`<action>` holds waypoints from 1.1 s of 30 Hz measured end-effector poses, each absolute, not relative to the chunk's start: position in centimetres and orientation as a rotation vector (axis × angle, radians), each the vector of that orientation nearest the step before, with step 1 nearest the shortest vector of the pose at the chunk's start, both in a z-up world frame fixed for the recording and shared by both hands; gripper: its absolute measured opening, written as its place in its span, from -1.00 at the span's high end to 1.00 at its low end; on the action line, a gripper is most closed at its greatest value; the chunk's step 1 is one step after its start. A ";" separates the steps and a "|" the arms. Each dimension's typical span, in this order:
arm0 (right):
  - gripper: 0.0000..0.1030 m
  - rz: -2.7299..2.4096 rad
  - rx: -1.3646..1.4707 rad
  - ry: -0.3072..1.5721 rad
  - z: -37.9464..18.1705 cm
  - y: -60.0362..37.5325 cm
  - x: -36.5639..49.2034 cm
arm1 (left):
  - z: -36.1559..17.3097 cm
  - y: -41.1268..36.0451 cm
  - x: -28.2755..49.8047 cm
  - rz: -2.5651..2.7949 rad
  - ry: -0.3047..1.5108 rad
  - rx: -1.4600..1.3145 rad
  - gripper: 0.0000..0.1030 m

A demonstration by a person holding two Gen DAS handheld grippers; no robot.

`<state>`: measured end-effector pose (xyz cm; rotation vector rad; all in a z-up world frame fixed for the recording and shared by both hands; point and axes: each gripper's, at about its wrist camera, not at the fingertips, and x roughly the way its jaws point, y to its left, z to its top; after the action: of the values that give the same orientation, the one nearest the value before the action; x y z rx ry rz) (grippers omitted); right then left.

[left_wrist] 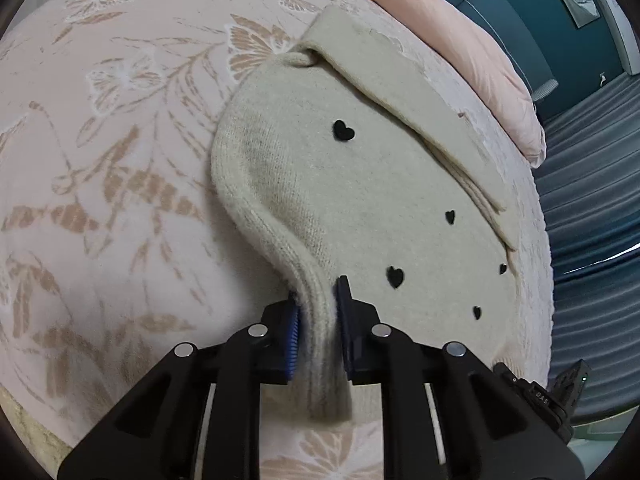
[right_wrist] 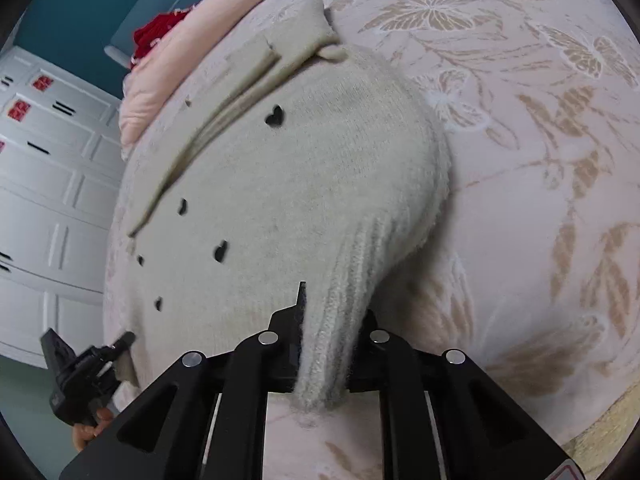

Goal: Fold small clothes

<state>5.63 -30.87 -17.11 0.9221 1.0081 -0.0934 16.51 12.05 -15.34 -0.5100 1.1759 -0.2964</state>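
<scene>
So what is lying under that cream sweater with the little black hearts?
The sweater lies on a pink bedspread with tan butterflies and leaves, showing all around it. Whatever sits directly beneath the knit is covered. Each tool, left and right, pinches a ribbed hem corner.

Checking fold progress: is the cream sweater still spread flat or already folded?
Partly folded: the cream sweater has a sleeve laid across its body, and each claw, left and right, grips a ribbed corner.

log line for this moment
left claw: shut on sweater cuff | right claw: shut on other cuff | sweater on blanket
</scene>
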 end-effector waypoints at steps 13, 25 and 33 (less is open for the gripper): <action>0.82 -0.010 0.685 1.025 -9.9 -29.5 -5.5 | -9.5 16.6 5.9 -0.391 1.219 -0.449 0.87; 0.81 0.200 0.540 1.112 -4.8 -28.8 -15.3 | -4.8 17.1 -3.2 -0.507 1.326 -0.353 0.87; 0.34 0.081 0.748 0.703 -3.1 -38.7 2.1 | -0.8 11.7 13.6 -0.479 0.925 -0.220 0.70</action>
<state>2.08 -38.73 -3.08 0.7480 0.7033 0.0813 13.56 11.73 -0.83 -0.2202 0.9254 -0.4792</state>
